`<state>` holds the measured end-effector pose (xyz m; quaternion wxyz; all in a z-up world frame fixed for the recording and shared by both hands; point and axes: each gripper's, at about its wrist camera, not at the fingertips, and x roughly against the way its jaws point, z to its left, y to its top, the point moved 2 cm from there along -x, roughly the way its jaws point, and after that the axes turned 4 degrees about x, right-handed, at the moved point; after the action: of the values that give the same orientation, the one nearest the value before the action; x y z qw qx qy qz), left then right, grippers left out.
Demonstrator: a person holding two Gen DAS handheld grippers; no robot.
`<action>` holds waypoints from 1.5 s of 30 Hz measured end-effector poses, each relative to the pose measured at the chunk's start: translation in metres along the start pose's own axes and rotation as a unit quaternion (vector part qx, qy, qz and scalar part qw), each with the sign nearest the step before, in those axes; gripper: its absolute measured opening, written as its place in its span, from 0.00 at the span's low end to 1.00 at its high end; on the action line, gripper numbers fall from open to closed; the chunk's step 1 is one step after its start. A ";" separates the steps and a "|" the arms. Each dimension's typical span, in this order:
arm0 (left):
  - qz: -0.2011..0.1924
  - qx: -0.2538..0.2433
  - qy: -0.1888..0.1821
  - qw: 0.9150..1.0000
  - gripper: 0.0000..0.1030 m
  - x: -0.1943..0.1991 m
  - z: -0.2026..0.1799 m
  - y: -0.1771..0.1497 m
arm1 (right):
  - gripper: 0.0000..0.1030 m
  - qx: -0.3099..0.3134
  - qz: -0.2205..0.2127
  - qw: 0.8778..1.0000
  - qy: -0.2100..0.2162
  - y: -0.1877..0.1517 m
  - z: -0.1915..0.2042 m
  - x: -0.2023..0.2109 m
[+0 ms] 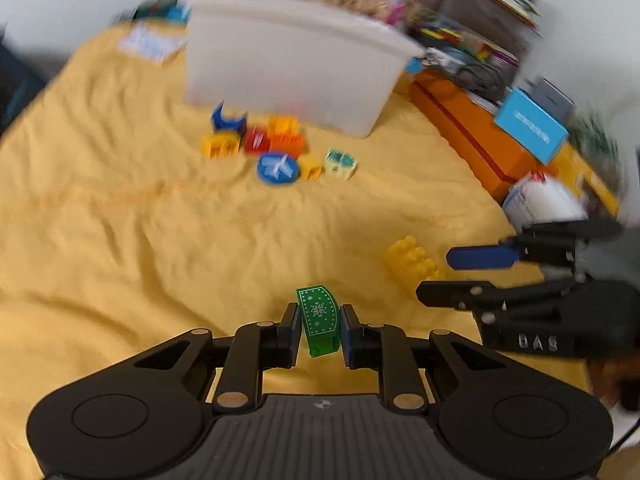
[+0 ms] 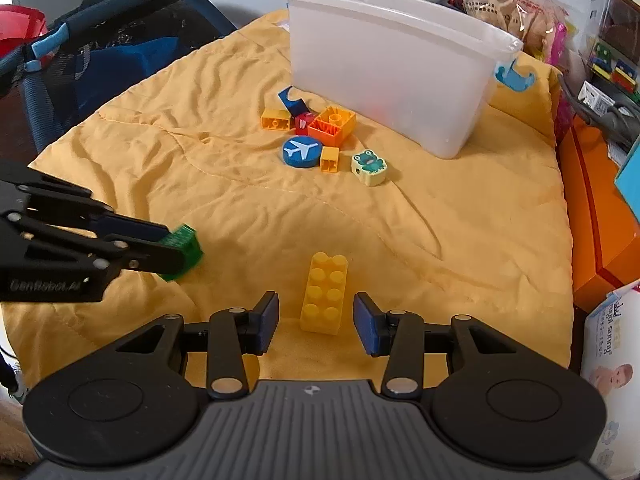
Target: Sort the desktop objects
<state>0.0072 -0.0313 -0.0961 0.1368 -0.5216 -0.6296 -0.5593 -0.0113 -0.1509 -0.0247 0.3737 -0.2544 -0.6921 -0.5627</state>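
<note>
On the rumpled yellow quilt (image 2: 224,184), the left claw (image 1: 320,322) pinches a small green patterned block (image 1: 319,318), while the right claw (image 2: 316,318) hangs spread wide around a long yellow studded brick (image 2: 323,294) lying flat. Closing squarely on the brick's long sides looks best, I'd judge. The translucent white plastic bin (image 2: 384,76) stands well beyond, open cloth between, with a cluster of small toy blocks (image 2: 316,136) just before it.

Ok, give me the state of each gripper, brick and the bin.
Left gripper: shut on green brick.
Right gripper: open, straddling yellow brick.
Yellow brick: lying flat, studs up, ungripped.
Bin: upright, no lid.
</note>
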 end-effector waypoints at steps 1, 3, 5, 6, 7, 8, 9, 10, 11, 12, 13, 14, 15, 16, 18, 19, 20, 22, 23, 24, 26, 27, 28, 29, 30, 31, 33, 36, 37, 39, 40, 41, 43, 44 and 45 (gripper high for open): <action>0.002 -0.001 0.017 1.000 0.23 -0.003 0.002 -0.001 | 0.44 0.002 0.000 1.000 0.001 0.000 0.000 0.000; -0.010 -0.049 0.054 0.997 0.33 0.001 -0.002 -0.004 | 0.44 0.006 0.000 1.000 0.000 0.000 0.002 0.000; -0.035 -0.142 0.116 0.982 0.34 0.010 -0.017 -0.009 | 0.44 0.009 -0.003 1.000 -0.001 0.000 0.003 0.001; -0.038 -0.178 0.131 0.975 0.34 0.012 -0.023 -0.012 | 0.45 0.009 -0.004 1.000 -0.001 0.000 0.003 0.001; -0.039 -0.200 0.130 0.970 0.34 0.014 -0.028 -0.015 | 0.45 0.008 -0.003 1.000 0.000 -0.001 0.003 0.000; -0.037 -0.207 0.119 0.970 0.35 0.016 -0.032 -0.017 | 0.45 0.006 -0.003 1.000 0.001 -0.001 0.003 -0.001; -0.032 -0.207 0.107 0.972 0.35 0.017 -0.036 -0.018 | 0.45 0.005 -0.003 1.000 0.002 -0.001 0.003 -0.001; -0.026 -0.206 0.102 0.973 0.35 0.016 -0.039 -0.019 | 0.45 0.005 -0.002 1.000 0.003 0.000 0.003 -0.002; -0.025 -0.207 0.105 0.972 0.35 0.014 -0.041 -0.020 | 0.45 0.005 -0.003 1.000 0.002 0.000 0.003 -0.002; -0.026 -0.211 0.110 0.971 0.35 0.012 -0.043 -0.021 | 0.45 0.006 -0.004 1.000 0.001 0.000 0.003 -0.002; -0.029 -0.218 0.117 0.969 0.35 0.011 -0.043 -0.019 | 0.46 0.006 -0.006 1.000 0.000 0.001 0.003 -0.002; -0.032 -0.224 0.127 0.966 0.35 0.011 -0.044 -0.018 | 0.47 0.006 -0.007 1.000 -0.003 0.002 0.004 -0.003; -0.036 -0.227 0.133 0.964 0.35 0.011 -0.044 -0.016 | 0.48 0.006 -0.008 1.000 -0.005 0.003 0.004 -0.003; -0.037 -0.224 0.134 0.965 0.35 0.012 -0.043 -0.016 | 0.49 0.007 -0.009 1.000 -0.007 0.004 0.004 -0.003; -0.028 -0.211 0.130 0.969 0.36 0.008 -0.040 -0.013 | 0.50 0.011 -0.011 1.000 -0.012 0.006 0.004 -0.003; -0.020 -0.204 0.129 0.970 0.36 0.005 -0.039 -0.013 | 0.51 0.012 -0.011 1.000 -0.014 0.006 0.004 -0.004; -0.014 -0.200 0.129 0.971 0.36 0.001 -0.038 -0.013 | 0.53 0.012 -0.011 1.000 -0.016 0.007 0.003 -0.006; 0.005 -0.184 0.124 0.975 0.28 -0.009 -0.032 -0.014 | 0.53 0.010 -0.009 1.000 -0.020 0.005 0.001 -0.012; 0.009 -0.174 0.114 0.978 0.23 -0.010 -0.029 -0.014 | 0.52 0.009 -0.004 1.000 -0.023 0.004 0.000 -0.016; 0.009 -0.164 0.107 0.981 0.23 -0.010 -0.028 -0.013 | 0.36 0.010 0.006 1.000 -0.024 0.002 0.000 -0.022; 0.006 -0.157 0.100 0.982 0.23 -0.006 -0.028 -0.010 | 0.26 0.014 0.014 1.000 -0.010 -0.003 0.002 -0.028; 0.000 -0.153 0.097 0.983 0.23 -0.003 -0.027 -0.007 | 0.26 0.016 0.017 1.000 -0.010 -0.003 0.002 -0.027; -0.007 -0.150 0.096 0.984 0.23 0.002 -0.027 -0.003 | 0.26 0.015 0.014 1.000 -0.007 -0.002 0.002 -0.024; -0.016 -0.149 0.096 0.984 0.23 0.006 -0.027 0.002 | 0.26 0.012 0.009 1.000 -0.005 0.000 0.001 -0.021; -0.022 -0.149 0.096 0.984 0.23 0.009 -0.027 0.008 | 0.26 0.009 0.003 1.000 -0.005 0.003 -0.001 -0.017; -0.028 -0.147 0.094 0.984 0.23 0.013 -0.027 0.015 | 0.26 0.009 -0.001 1.000 -0.007 0.006 -0.002 -0.015; -0.046 -0.151 0.093 0.983 0.23 0.021 -0.028 0.032 | 0.26 0.009 -0.010 1.000 -0.012 0.015 -0.006 -0.010; -0.083 -0.164 0.094 0.978 0.23 0.029 -0.028 0.072 | 0.26 0.012 -0.028 0.999 -0.023 0.036 -0.016 -0.003; -0.094 -0.161 0.094 0.978 0.23 0.028 -0.029 0.088 | 0.26 0.014 -0.036 0.999 -0.030 0.046 -0.021 0.000; -0.127 -0.145 0.084 0.978 0.23 0.029 -0.034 0.126 | 0.26 0.011 -0.056 0.997 -0.044 0.067 -0.034 0.004; -0.149 -0.146 0.081 0.975 0.23 0.030 -0.039 0.148 | 0.26 0.010 -0.069 0.996 -0.052 0.080 -0.040 0.006; -0.164 -0.151 0.084 0.971 0.23 0.029 -0.045 0.163 | 0.26 0.010 -0.084 0.995 -0.061 0.092 -0.047 0.010; -0.187 -0.161 0.089 0.965 0.23 0.025 -0.055 0.193 | 0.26 0.005 -0.115 0.990 -0.081 0.119 -0.059 0.018; -0.194 -0.166 0.091 0.963 0.23 0.021 -0.059 0.206 | 0.26 0.001 -0.129 0.988 -0.088 0.132 -0.066 0.022; -0.197 -0.171 0.093 0.961 0.23 0.017 -0.062 0.216 | 0.26 -0.002 -0.136 0.986 -0.096 0.144 -0.072 0.022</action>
<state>0.1492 -0.1120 0.0591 -0.0093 -0.3487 -0.5989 -0.7209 0.1034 -0.1876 0.0838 0.2248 -0.2111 -0.7516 -0.5831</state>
